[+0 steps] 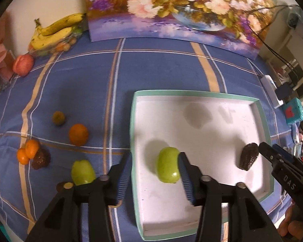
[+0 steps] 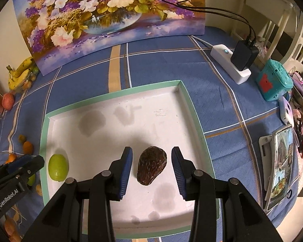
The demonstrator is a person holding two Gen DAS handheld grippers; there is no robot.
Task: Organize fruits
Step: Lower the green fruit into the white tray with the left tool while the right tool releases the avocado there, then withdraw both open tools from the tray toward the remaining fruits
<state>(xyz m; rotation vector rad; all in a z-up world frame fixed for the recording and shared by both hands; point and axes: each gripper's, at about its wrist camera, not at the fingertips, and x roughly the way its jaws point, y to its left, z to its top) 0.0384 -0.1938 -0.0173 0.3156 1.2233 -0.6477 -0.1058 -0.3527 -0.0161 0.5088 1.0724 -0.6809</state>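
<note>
Two fruits are lying in the white tray (image 2: 183,109): a green fruit (image 1: 168,164) near its left wall and a dark avocado (image 2: 151,165) toward its right side, well apart from each other.

Left hand-held gripper (image 1: 155,172) is hanging over the tray's left edge, jaws standing moderately apart. One pad seems to be brushing the green fruit's right flank; the other is out over the tray wall, so nothing is being clamped. Fruit appears to be resting on the tray floor.

Right hand-held gripper (image 2: 152,166) is straddling the avocado, jaws parted with a clear gap on both sides. No contact visible; nothing is being held.

Judgement: both pieces are looking delivered, and the step in hand is clearing away. Doing it well is meaning lifting straight up so that no pad is dragging or rolling a fruit, then crossing left for the next pick.

Farther out on the bench (image 1: 151,70), left of the tray, a second green fruit (image 1: 82,172), an orange (image 1: 78,134), two small orange fruits (image 1: 28,152), a dark fruit (image 1: 41,158) and a small yellowish one (image 1: 59,118) are waiting. Beyond them bananas (image 1: 56,30) and a red fruit (image 1: 22,64) are sitting by the flower painting (image 1: 181,8).
</note>
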